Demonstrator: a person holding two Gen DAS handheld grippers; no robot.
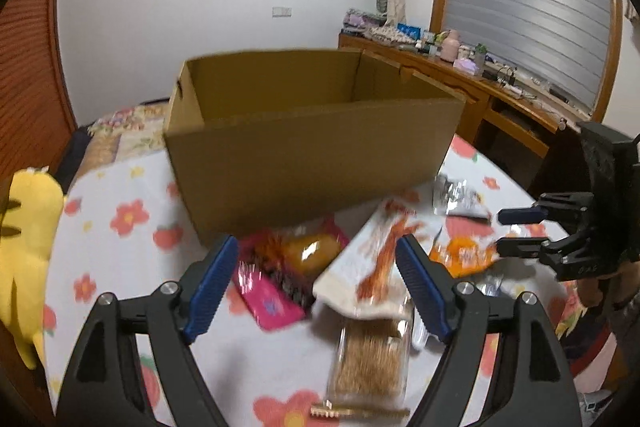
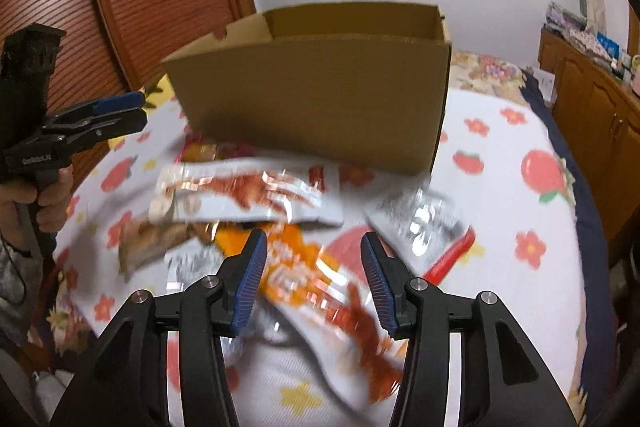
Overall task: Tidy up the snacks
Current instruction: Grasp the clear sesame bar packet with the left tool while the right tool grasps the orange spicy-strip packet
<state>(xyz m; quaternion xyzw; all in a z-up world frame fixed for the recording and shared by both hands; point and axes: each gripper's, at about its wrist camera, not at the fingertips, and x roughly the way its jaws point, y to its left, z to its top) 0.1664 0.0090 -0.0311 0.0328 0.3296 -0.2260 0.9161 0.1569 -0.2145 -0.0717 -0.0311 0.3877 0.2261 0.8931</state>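
box: big open brown cardboard box (image 1: pixel 304 151) sits mid-frame in both views on the white flower-print tablecloth (image 1: pixel 120 247); I can't see anything inside from these angles

snacks: all piled on the cloth in front of the box, none visibly in it yet. There's a long white packet with red-orange print (image 1: pixel 372 267), a pink wrapper with a yellow-orange bun-looking thing (image 1: pixel 288 267) to its left, a clear pack of brown crackers (image 1: pixel 370 359) at the bottom, an orange-and-white crinkly bag (image 2: pixel 316 275) and a silver foil packet (image 2: pixel 416 215) off to the right

left gripper (image 1: pixel 316 283): jaws spread wide, gripping nothing, hovering over the pink wrapper and the white packet

right gripper (image 2: pixel 314 283): jaws about halfway apart, the orange bag lies below the gap, pads don't look pressed on it (pretty blurry though)

step: looks like the reach-in for a pickup, both hands at once

next: each needs to drop onto one packet, close on a flat edge, then lift over the box wall. Slippery overlapping bags, so grabbing two at once is a real risk
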